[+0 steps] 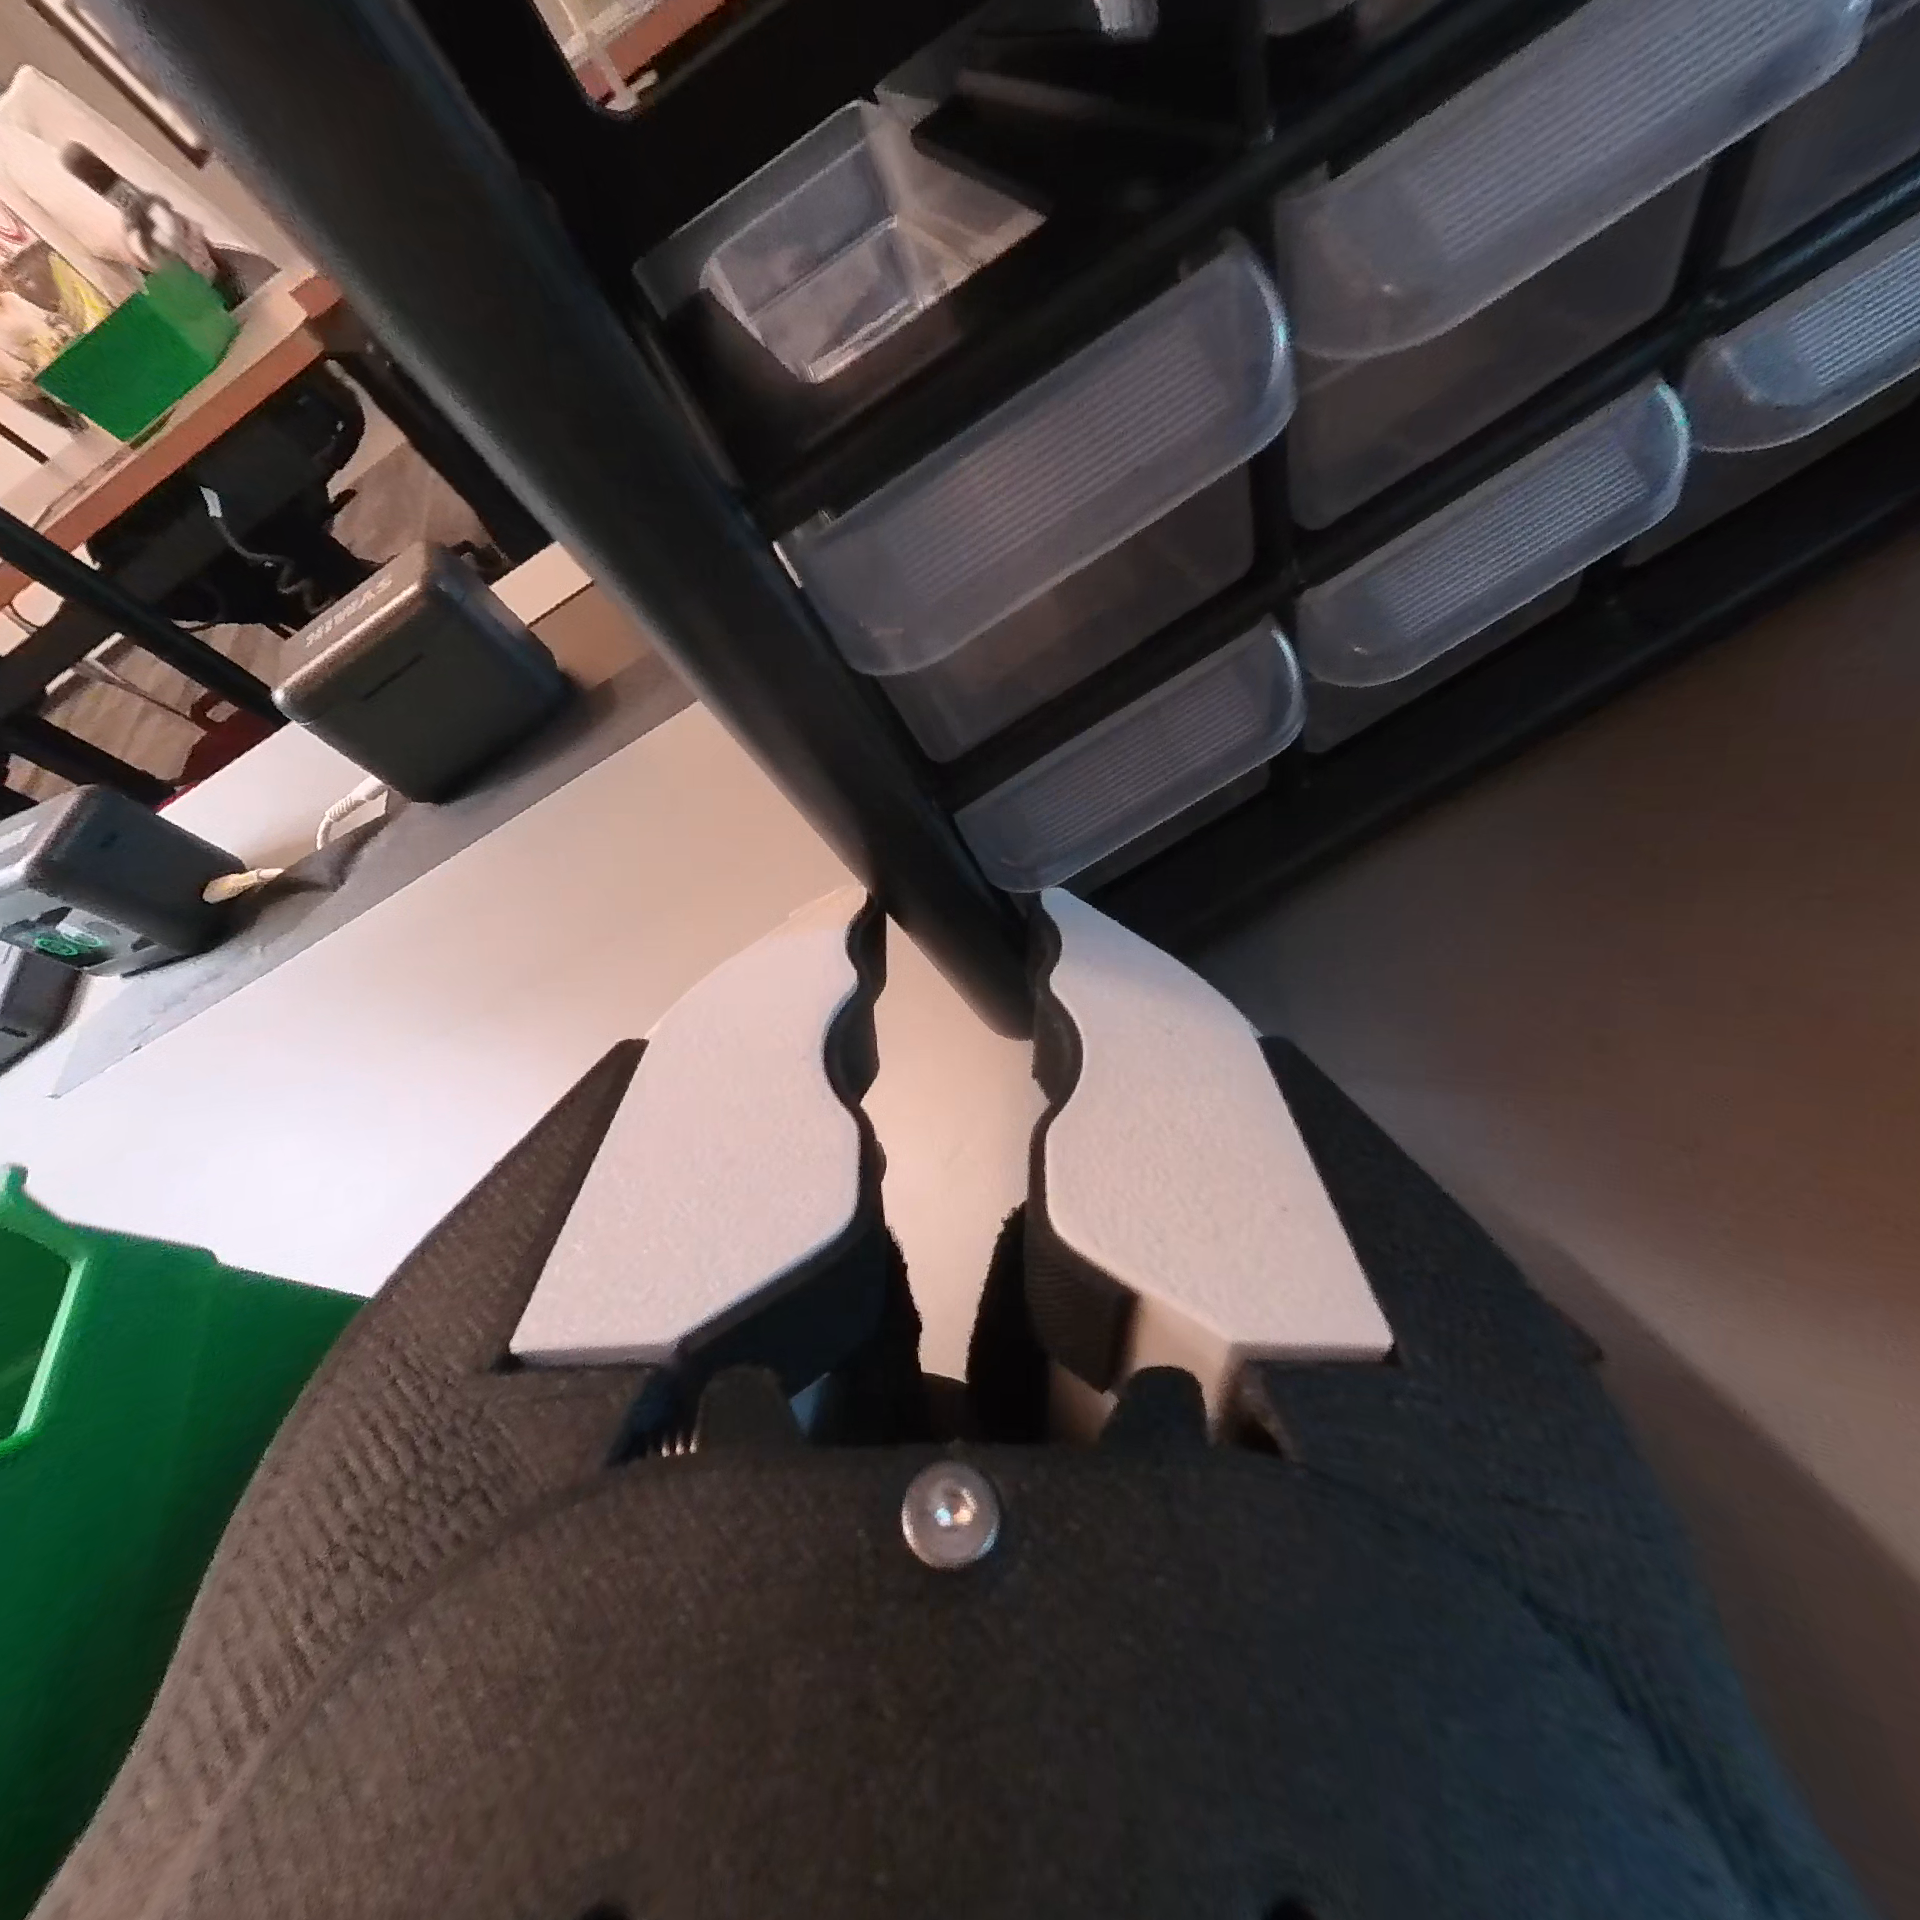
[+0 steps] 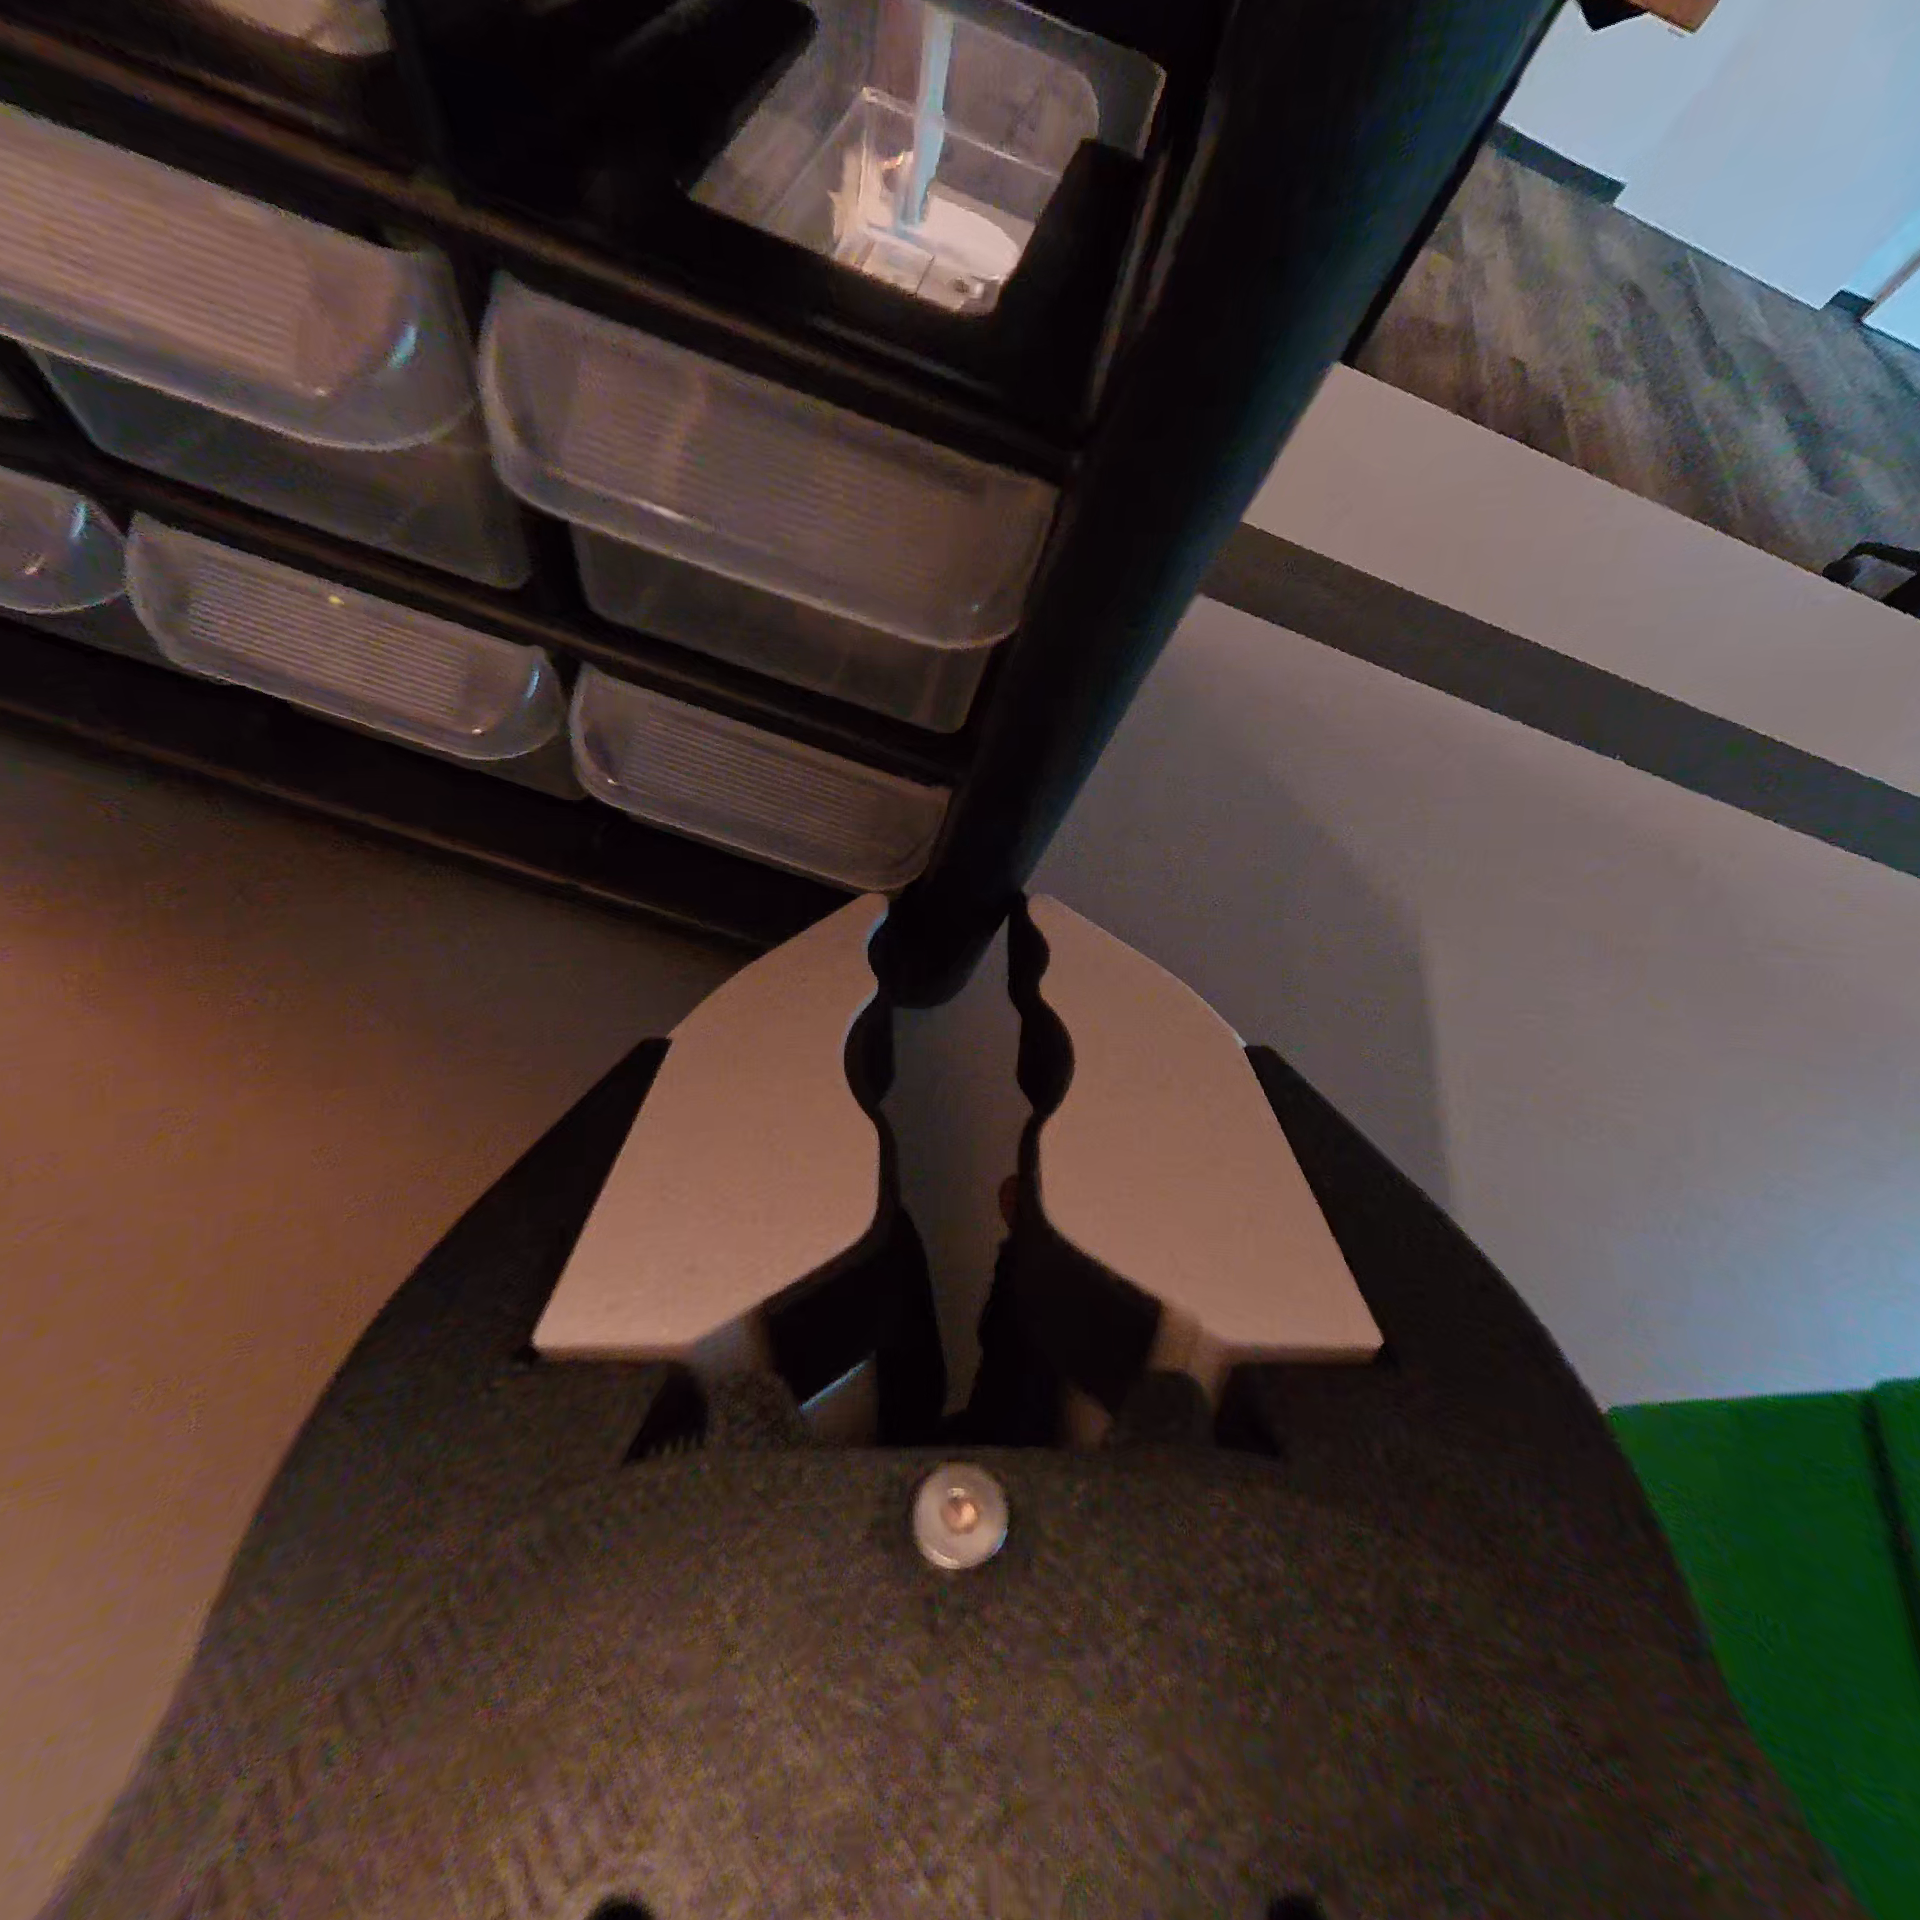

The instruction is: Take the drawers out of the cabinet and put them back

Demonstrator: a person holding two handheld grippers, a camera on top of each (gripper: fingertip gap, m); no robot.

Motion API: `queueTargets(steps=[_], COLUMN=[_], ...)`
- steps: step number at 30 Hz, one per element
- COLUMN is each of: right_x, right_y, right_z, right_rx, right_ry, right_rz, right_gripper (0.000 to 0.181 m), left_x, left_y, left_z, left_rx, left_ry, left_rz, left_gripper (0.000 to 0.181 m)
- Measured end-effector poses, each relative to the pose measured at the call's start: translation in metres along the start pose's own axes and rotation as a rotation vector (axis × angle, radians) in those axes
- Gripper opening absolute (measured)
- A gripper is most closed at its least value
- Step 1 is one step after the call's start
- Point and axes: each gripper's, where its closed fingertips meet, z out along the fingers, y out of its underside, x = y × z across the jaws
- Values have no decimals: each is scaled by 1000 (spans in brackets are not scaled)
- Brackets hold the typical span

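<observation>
Each hand-held gripper (image 1: 956, 925) (image 2: 951, 914) narrowly clamping cabinet (image 1: 582, 436) (image 2: 1195, 436) corners beside clear, seemingly empty drawers (image 1: 1039, 540) (image 2: 769, 520).

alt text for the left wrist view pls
The left gripper is closed on the lower front corner of a black cabinet side wall. Rows of clear plastic drawers fill the cabinet to the right, with a green bin at lower left.

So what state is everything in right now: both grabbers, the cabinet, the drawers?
Left gripper: jaws closed on the cabinet's bottom left corner.
Right gripper: jaws closed on its bottom right corner.
Cabinet: held at both sides.
Drawers: lower rows pushed in.
</observation>
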Motion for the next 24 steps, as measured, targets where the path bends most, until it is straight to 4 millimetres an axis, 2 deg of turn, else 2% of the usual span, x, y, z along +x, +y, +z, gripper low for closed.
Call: queueTargets(steps=[6, 10, 13, 15, 20, 24], right_x=[-1, -2, -10, -12, -25, -33], right_y=[-5, -4, 5, 5, 10, 24], right_z=[9, 11, 1, -14, -55, -69], right_rx=[1, -13, -44, 5, 94, 38], right_ry=[-2, -4, -34, -19, 7, 53], right_rz=[-13, -13, 13, 37, 60, 15], right_gripper=[20, 19, 18, 18, 15, 15], left_x=[-6, -3, 5, 12, 23, 38], left_y=[0, 8, 11, 6, 0, 5], left_z=[9, 11, -4, -21, -68, -85], left_rx=[-12, -73, -62, 2, 132, 120], left_ry=[6, 18, 19, 31, 97, 181], left_rz=[-21, -19, -7, -21, -212, -263], left_gripper=[25, 25, 19, 16, 16, 17])
